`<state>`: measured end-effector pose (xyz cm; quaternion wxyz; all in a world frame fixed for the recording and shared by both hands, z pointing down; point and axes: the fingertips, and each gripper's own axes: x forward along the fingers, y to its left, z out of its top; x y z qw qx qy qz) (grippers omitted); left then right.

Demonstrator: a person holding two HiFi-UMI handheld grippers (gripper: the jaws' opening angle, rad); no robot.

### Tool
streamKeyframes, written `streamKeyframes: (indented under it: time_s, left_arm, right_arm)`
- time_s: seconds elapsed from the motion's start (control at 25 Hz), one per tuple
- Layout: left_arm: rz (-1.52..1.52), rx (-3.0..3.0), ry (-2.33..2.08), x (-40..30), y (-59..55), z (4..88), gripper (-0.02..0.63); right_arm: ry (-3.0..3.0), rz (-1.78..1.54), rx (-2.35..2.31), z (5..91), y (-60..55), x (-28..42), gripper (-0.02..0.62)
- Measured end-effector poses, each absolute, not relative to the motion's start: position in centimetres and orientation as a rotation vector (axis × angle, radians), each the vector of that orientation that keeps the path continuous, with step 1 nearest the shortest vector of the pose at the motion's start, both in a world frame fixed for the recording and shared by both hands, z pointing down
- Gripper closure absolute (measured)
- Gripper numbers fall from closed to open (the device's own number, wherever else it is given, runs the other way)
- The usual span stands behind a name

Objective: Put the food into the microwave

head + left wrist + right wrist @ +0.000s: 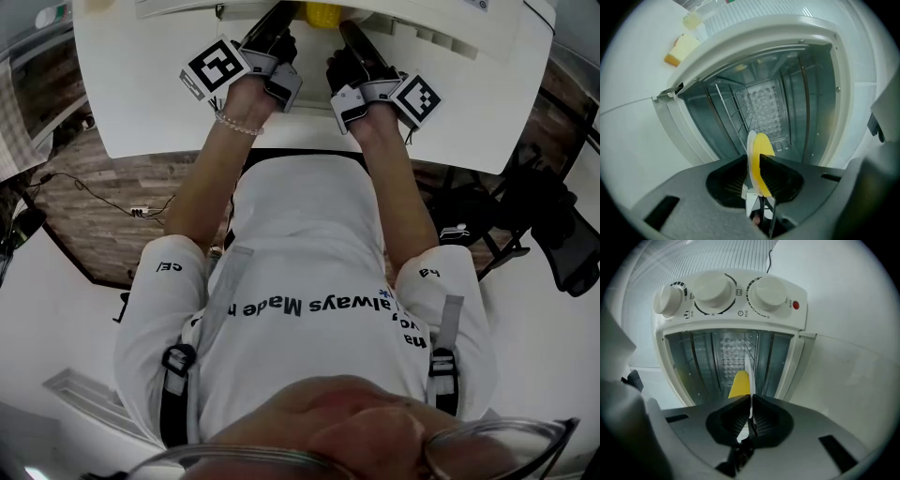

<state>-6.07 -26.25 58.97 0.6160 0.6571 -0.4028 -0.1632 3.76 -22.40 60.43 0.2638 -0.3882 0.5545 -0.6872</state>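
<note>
Dark ribbed jaws of the left gripper (753,159) fill the bottom of its own view, pinched together on the rim of a thin white plate (751,140), which stands edge-on between them. A piece of yellow food (762,149) lies against the plate just past the jaw tips. Beyond it gapes the open microwave (815,103), its grey metal cavity showing a wire rack (733,112) and a perforated back wall. The right gripper (750,398) is likewise clamped on the plate's opposite rim, with the yellow food showing just left of the white edge. From this side the microwave's white control panel shows three round knobs (712,289) and a small red light (795,305). The plate is held between both grippers right at the mouth of the cavity (whether it has crossed the threshold cannot be told). From the head view both arms reach forward over a white table (141,94), marker cubes (214,67) facing up, and a beaded bracelet (236,125) circles the left wrist. Off to one side on the table, in the left gripper view, lies a pale yellow wedge (682,49) with an orange end.
</note>
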Motion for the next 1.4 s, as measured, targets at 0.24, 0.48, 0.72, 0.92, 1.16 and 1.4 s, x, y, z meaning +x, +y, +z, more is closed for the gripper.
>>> streamKeyframes:
  time_s: [0.24, 0.48, 0.72, 0.92, 1.16, 1.4]
  left_arm:
    - [-0.392, 1.49, -0.912, -6.0, -24.9, 59.5, 0.571]
    - [-0.401, 1.486, -0.909, -6.4, -26.3, 60.0, 0.578]
    - [-0.414, 1.48, -0.908, -6.3, -27.0, 59.8, 0.58]
    - [-0.426, 1.475, -0.91, -6.5, -27.5, 59.7, 0.581]
    - [-0.43, 1.46, -0.914, -6.7, -28.3, 59.9, 0.581]
    - [-0.438, 1.461, -0.904, -6.9, -28.5, 59.7, 0.58]
  right_arm:
    - [1.488, -1.854, -1.044, 60.5, -23.0, 3.3, 0.575]
    - [1.483, -1.842, -1.05, 60.9, -24.6, 3.0, 0.575]
    - [1.487, -1.826, -1.056, 60.6, -25.3, 3.0, 0.574]
    - [1.486, -1.815, -1.052, 60.5, -25.9, 2.9, 0.574]
    - [1.488, -1.812, -1.071, 60.9, -26.8, 2.8, 0.574]
    - [1.521, -1.803, -1.058, 60.5, -27.2, 2.4, 0.568]
